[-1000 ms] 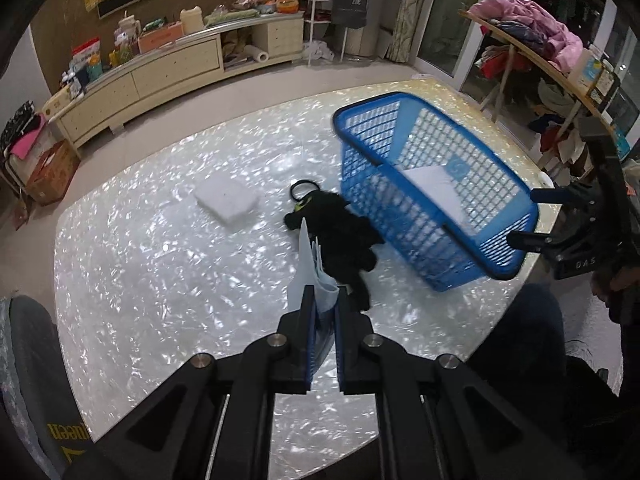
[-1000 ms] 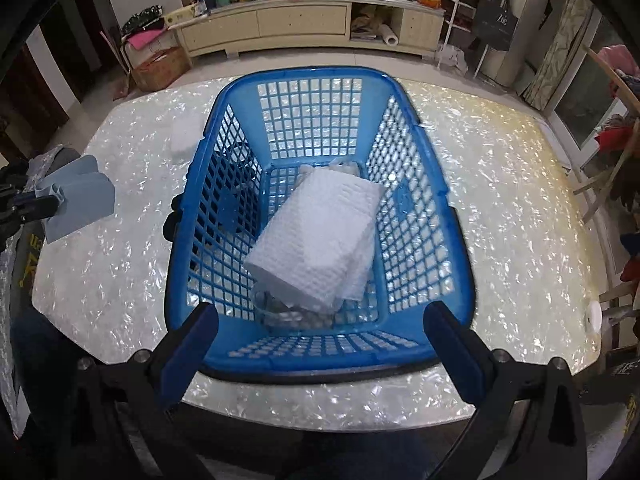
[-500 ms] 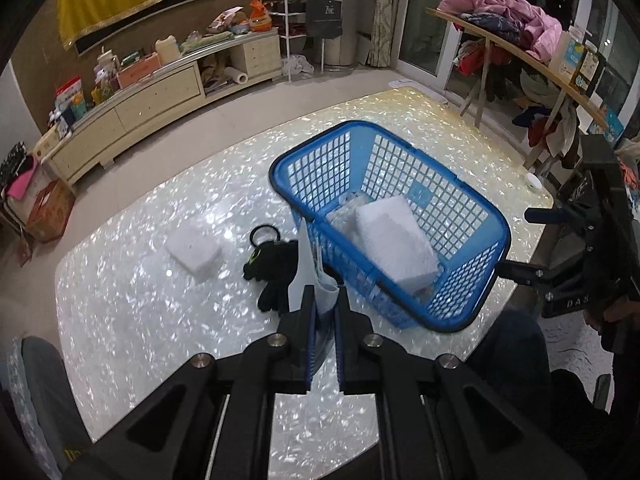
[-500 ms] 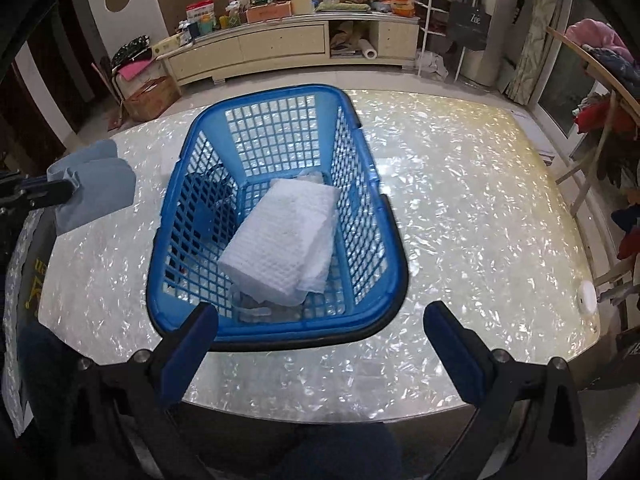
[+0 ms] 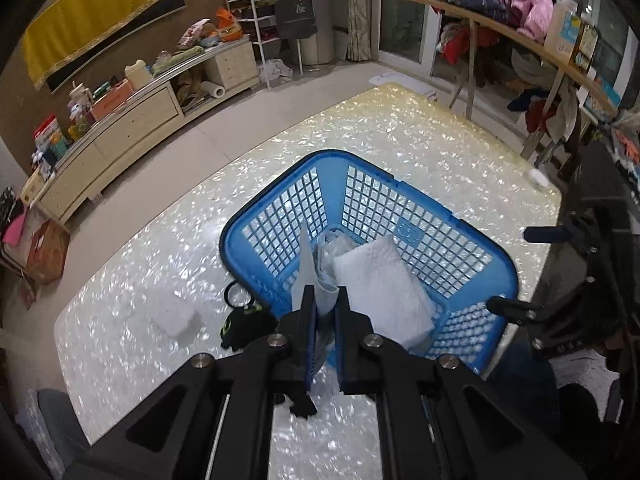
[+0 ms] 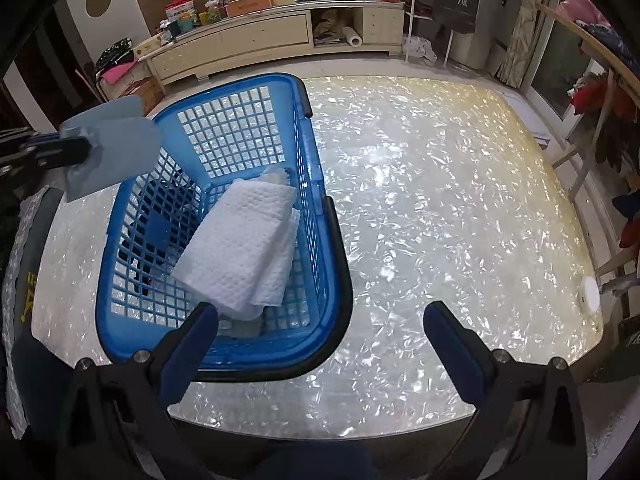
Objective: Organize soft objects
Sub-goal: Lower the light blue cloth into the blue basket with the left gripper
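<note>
Carrying pale blue cloth [image 5: 316,280] pinched in left hand-held gripper [image 5: 323,320] above blue basket [image 5: 496,264]; white towel [image 6: 244,252] already inside; black plush [image 5: 244,326], white block [image 5: 176,316] left on bench [image 6: 440,200]; right hand-held gripper [image 6: 320,332] wide, empty.

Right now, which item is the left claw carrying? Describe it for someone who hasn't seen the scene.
Find the blue basket on the pearly table. At its near-left rim the left claw pinches a thin pale blue-grey pouch, held in the air. Unlike the white quilted towel lying inside, it is smooth and flat.
</note>
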The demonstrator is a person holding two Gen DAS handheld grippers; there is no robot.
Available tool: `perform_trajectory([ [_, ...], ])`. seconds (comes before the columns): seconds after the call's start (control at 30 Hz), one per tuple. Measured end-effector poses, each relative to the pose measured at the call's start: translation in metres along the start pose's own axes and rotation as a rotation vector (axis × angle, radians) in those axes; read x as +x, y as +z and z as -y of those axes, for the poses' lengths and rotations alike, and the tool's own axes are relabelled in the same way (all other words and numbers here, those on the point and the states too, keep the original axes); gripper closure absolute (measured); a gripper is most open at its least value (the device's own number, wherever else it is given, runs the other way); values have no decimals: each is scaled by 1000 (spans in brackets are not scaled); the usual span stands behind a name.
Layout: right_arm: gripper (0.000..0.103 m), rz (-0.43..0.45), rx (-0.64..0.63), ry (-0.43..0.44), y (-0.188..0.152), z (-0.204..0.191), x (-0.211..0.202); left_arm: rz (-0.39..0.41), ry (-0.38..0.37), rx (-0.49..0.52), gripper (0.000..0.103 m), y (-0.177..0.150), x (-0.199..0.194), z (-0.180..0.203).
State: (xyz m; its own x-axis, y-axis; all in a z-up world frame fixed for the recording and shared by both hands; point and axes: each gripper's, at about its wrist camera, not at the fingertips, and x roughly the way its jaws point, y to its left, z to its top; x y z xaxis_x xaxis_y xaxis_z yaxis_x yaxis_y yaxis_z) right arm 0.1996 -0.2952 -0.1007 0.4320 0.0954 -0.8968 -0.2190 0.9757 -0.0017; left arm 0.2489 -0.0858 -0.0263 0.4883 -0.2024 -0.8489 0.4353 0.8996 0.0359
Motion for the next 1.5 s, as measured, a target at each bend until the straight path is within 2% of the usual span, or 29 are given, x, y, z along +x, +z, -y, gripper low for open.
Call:
perform_trajectory([
  [0.1, 0, -2, 8, 4, 0, 5, 5, -26, 17, 32, 97, 9, 22, 7],
  [0.23, 0, 1, 16, -7, 3, 9, 8, -61, -6, 63, 97, 18, 49, 18],
  [0.3, 0, 4, 28, -1, 5, 12, 11, -82, 16, 100, 97, 19, 68, 27],
  [0.37, 0, -4, 39, 14, 6, 13, 15, -114, 39, 122, 97, 21, 88, 34],
  [0.47, 0, -14, 35, 29, 4, 11, 22, -166, 33, 143, 97, 23, 115, 40],
  [0.63, 0, -26, 47, 43, 3, 16, 28, -219, -28, 142, 97, 19, 143, 55],
  [0.83, 0, -27, 86, 77, -1, 24, 30, -240, -162, 97, 97, 18, 151, 67],
  [1.03, 0, -22, 87, 91, -4, 23, 28, -279, -192, 85, 96, 17, 158, 79],
  [1.1, 0, -23, 88, 94, -6, 22, 27, -296, -190, 91, 84, 19, 163, 85],
  [1.13, 0, -22, 88, 93, -6, 22, 26, -301, -185, 87, 70, 19, 164, 86],
  [1.17, 0, -23, 91, 92, -6, 23, 26, -302, -186, 80, 63, 19, 164, 86],
  [1.23, 0, -24, 94, 89, -5, 24, 26, -299, -184, 55, 60, 21, 162, 86],
  [1.33, 0, -22, 90, 80, -6, 21, 19, -283, -172, 45, 44, 21, 154, 84],
  [1.37, 0, -22, 88, 79, -7, 20, 17, -274, -157, 45, 41, 20, 150, 80],
  [1.5, 0, -23, 83, 85, -10, 13, 4, -236, -120, 49, 41, 16, 123, 70],
])
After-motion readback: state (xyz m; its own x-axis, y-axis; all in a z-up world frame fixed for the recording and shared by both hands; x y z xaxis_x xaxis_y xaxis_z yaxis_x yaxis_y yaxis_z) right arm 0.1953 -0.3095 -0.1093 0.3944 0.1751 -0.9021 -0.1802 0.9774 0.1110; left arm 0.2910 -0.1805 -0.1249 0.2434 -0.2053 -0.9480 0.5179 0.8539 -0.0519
